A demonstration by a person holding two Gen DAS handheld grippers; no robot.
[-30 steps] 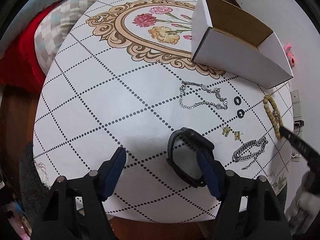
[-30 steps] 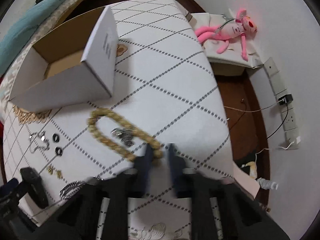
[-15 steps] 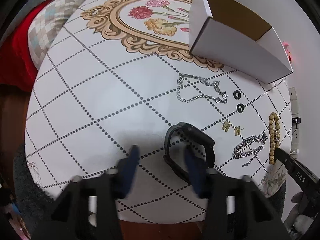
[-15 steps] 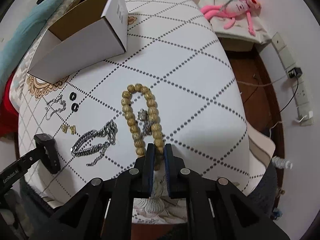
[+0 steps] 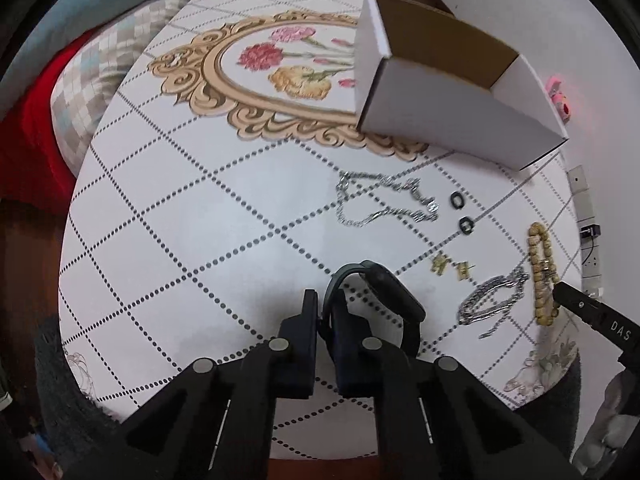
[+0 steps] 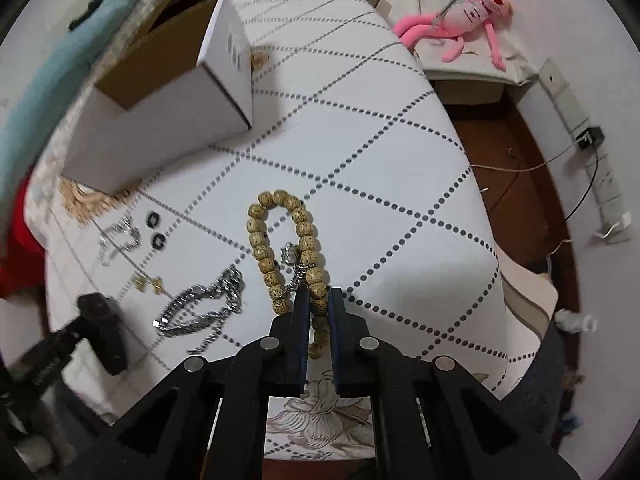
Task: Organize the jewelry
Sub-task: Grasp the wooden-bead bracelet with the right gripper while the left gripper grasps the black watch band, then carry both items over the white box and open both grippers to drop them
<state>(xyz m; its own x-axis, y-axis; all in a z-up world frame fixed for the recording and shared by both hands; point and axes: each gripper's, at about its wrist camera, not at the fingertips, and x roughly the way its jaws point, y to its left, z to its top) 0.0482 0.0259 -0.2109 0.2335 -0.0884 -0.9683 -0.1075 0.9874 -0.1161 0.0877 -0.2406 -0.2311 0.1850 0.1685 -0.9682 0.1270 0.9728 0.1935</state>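
My left gripper (image 5: 325,305) is shut on the strap of a black smartwatch (image 5: 394,294) that lies near the table's front edge. My right gripper (image 6: 319,298) is shut on the near end of a tan wooden bead bracelet (image 6: 280,240); the bracelet also shows in the left wrist view (image 5: 540,264). An open white cardboard box (image 5: 452,96) stands at the far side of the table and also shows in the right wrist view (image 6: 168,108). Between box and grippers lie a thin silver chain (image 5: 380,202), two black rings (image 5: 462,212), two gold earrings (image 5: 452,266) and a thick silver chain bracelet (image 5: 492,298).
The round table (image 5: 180,220) has a white dotted-diamond cloth with a floral medallion. A bed with red and checked covers (image 5: 60,120) lies to the left. A pink plush toy (image 6: 468,16) and wall sockets with cables (image 6: 592,152) are off the table's right side.
My left gripper has closed from wide open onto the smartwatch strap. My right gripper has stayed shut on the bead bracelet, which has swung round from slantwise to lengthwise.
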